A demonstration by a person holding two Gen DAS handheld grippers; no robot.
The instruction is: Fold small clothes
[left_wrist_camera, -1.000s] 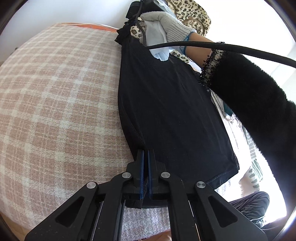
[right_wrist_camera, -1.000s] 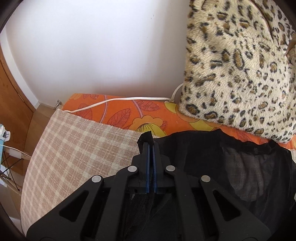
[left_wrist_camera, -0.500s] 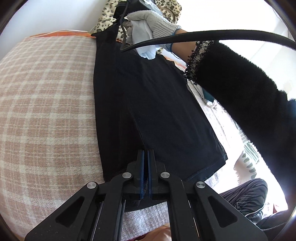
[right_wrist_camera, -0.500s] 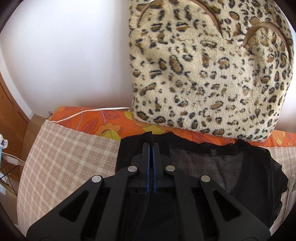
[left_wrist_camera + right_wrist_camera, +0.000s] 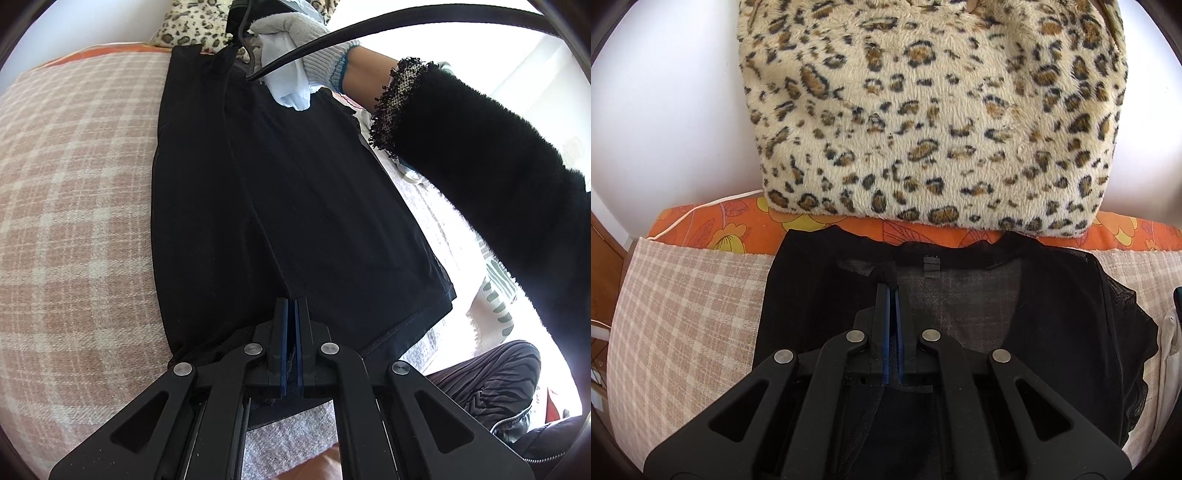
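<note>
**Both tongs clenched on the black top**

My left gripper (image 5: 291, 306) is clamped tight on the hem end of the black top (image 5: 295, 206), a pinch of dark cloth caught between its blue pads. Ahead of those tips the garment stretches away over the checked blanket (image 5: 74, 206), lengthwise, with a fold line down its left part. At the far end I see my other hand in a grey glove (image 5: 295, 40) and a black fuzzy sleeve (image 5: 491, 166) crossing on the right.

My right gripper (image 5: 892, 295) is shut on a thin fold of the top near its neckline (image 5: 931, 264). Just beyond its tips lies an orange floral sheet (image 5: 738, 229), and past that stands a leopard-print cushion (image 5: 923, 110).
</note>
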